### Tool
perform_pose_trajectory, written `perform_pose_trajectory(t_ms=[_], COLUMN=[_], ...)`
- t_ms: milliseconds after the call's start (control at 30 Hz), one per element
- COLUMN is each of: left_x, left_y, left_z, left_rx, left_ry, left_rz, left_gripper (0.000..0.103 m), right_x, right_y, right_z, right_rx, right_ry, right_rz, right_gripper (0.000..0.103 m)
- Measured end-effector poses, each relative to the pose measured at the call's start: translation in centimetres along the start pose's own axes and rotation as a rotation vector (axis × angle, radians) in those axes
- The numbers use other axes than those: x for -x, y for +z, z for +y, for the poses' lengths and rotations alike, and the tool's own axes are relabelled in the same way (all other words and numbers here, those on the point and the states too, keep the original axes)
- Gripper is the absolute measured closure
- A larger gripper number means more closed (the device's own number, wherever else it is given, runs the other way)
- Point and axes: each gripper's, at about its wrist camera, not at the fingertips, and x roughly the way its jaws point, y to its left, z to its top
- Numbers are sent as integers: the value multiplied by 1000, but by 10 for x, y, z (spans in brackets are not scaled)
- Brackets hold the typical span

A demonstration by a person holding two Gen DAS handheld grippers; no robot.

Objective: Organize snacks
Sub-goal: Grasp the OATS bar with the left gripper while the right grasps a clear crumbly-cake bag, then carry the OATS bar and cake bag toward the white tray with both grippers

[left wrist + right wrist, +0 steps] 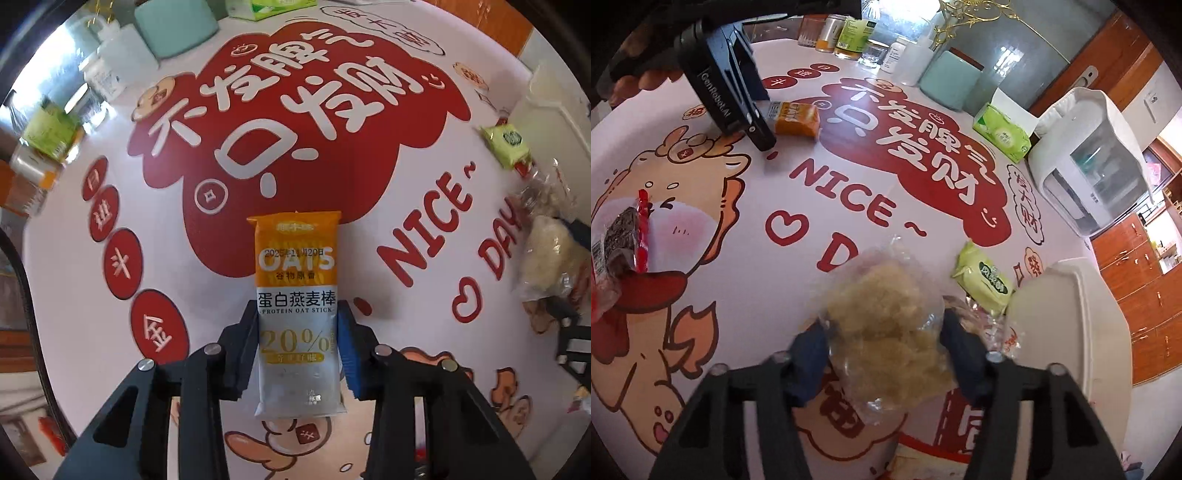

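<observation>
My left gripper [297, 321] is shut on an orange and white oat stick packet [297, 295], which it holds above the printed tablecloth. The packet also shows in the right wrist view [796, 118], beside the left gripper [757, 127]. My right gripper [884, 328] is shut on a clear bag of pale fluffy snack [886, 325], seen in the left wrist view at the right edge [546, 254]. A green snack packet [982, 277] lies on the table just right of it, next to a white bin [1067, 306].
A dark snack in a red wrapper [624, 236] lies at the table's left edge. A green tissue box [1001, 129], a white appliance [1089, 166], a teal canister [949, 79] and several bottles [849, 33] line the far side.
</observation>
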Motion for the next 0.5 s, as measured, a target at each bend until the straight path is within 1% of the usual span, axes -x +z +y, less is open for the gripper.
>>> perform_pose_trajectory(t_ms=[67,167,233,367,500], left_x=[1,3,7,28,61], left_y=[-2,-4,-6,-8,-5], left_z=[-7,-11,-15,-31,-49], left_rx=[-18,5,10,17,11], left_ry=[33,51,59,71,77], left_rz=[-14,-10,-15,-43,-99], left_gripper=[68,69,70,70,70], right_x=[2,5,12,33,59], right_y=[-2,-5,-6,-6,-8], right_z=[-3,-6,-8,-14,-32], right_rx=[-28,-67,-102,-159,-246], right_ry=[27,42,59,79,103], right_rz=[4,6,-8,-62,-121], right_gripper=[54,55,55,55,55])
